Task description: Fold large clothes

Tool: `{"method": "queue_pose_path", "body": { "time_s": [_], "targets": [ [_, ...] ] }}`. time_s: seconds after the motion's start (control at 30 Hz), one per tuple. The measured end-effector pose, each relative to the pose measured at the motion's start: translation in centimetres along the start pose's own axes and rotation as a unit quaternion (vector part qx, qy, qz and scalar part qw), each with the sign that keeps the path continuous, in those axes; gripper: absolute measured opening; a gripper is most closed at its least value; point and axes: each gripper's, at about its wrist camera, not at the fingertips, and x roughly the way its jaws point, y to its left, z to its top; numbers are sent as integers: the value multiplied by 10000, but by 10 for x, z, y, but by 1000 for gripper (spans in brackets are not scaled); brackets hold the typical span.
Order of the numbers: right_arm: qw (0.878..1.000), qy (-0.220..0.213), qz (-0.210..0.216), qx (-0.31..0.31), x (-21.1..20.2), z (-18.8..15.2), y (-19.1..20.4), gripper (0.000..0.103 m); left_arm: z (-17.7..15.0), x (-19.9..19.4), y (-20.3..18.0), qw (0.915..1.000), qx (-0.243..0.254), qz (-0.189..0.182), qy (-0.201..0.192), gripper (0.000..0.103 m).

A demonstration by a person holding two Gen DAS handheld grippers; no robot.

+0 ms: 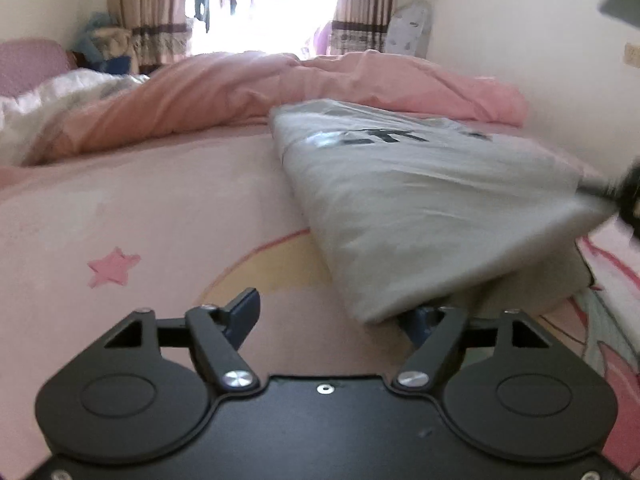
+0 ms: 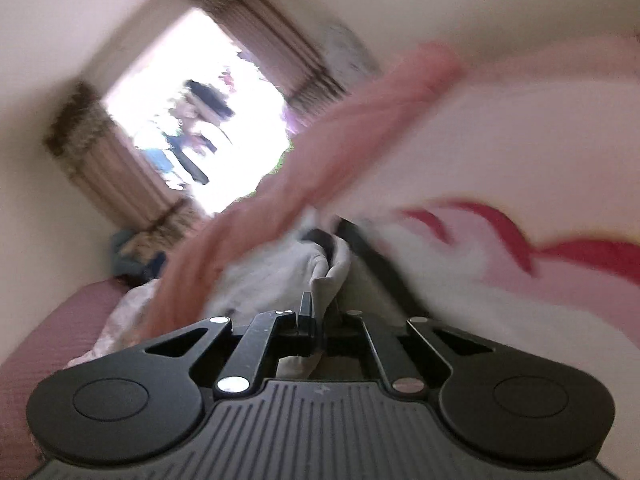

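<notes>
A grey shirt [image 1: 420, 200] with dark print lies folded on the pink bed sheet [image 1: 160, 200]. Its near right side is lifted off the bed. My left gripper [image 1: 334, 316] stands open low over the sheet; the shirt's hanging near edge drapes over its right finger [image 1: 424, 320], and the left finger [image 1: 244, 312] is bare. At the right edge a dark blur, my right gripper [image 1: 628, 196], pulls the raised corner. In the blurred, rolled right wrist view my right gripper [image 2: 316, 312] is shut on a pale fold of the shirt [image 2: 280, 280].
A rumpled pink duvet [image 1: 240, 92] lies across the far part of the bed, with a white patterned blanket [image 1: 60, 96] at the left. Behind it are a bright window with curtains [image 1: 260, 4] and a cream wall [image 1: 540, 40] close on the right.
</notes>
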Motion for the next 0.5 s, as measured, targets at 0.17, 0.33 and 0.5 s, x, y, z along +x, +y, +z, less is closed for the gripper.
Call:
{"method": "queue_pose_path", "body": {
  "time_s": [0.17, 0.33, 0.5],
  "targets": [
    [9991, 335, -229, -106, 18, -22, -16, 3, -9, 16, 17, 9992, -224, 90, 323, 84],
    [9973, 461, -260, -500, 11, -19, -12, 5, -9, 8, 23, 9983, -348, 48, 462, 83],
    [9935, 238, -507, -992, -9, 5, 6, 34, -4, -40, 27, 9988, -188, -99, 441, 79]
  ]
}}
